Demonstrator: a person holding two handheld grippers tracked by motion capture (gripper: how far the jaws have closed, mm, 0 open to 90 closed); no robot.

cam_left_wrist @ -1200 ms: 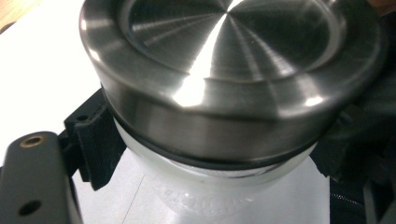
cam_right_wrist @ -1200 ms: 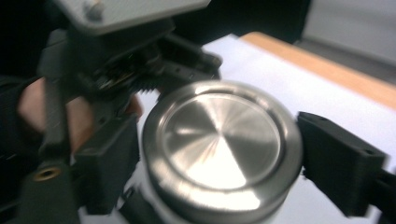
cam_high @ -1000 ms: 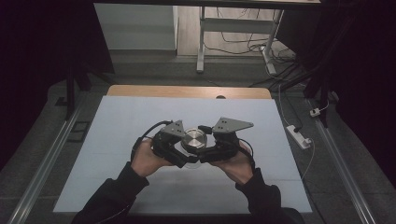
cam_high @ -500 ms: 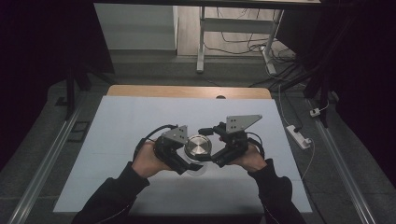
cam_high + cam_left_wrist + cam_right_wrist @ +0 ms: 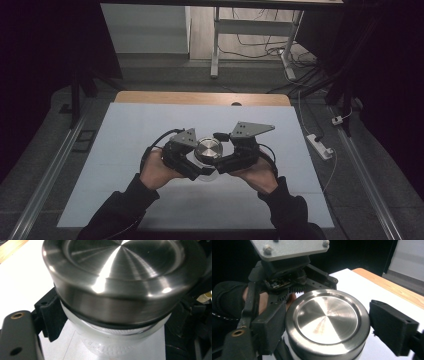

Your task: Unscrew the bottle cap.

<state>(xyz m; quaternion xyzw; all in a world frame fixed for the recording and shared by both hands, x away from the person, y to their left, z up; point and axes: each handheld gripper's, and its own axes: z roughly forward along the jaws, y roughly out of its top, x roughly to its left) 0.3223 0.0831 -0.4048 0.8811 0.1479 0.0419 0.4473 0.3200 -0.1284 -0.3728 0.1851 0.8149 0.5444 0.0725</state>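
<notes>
The jar [image 5: 207, 155], clear glass with a brushed steel lid [image 5: 327, 315], sits near the middle of the white table [image 5: 125, 130] between both grippers. The left gripper [image 5: 192, 167] is clamped on the glass body. The right gripper [image 5: 324, 322] straddles the lid, one jaw touching, the other apart. Risk: smooth steel may slip when squeezed or twisted.

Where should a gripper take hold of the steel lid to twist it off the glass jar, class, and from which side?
Grip the steel lid by its straight outer side wall, jaws on opposite sides, coming in level from the side. The top is a smooth dished disc with no knob, and the glass jar narrows below it.
</notes>
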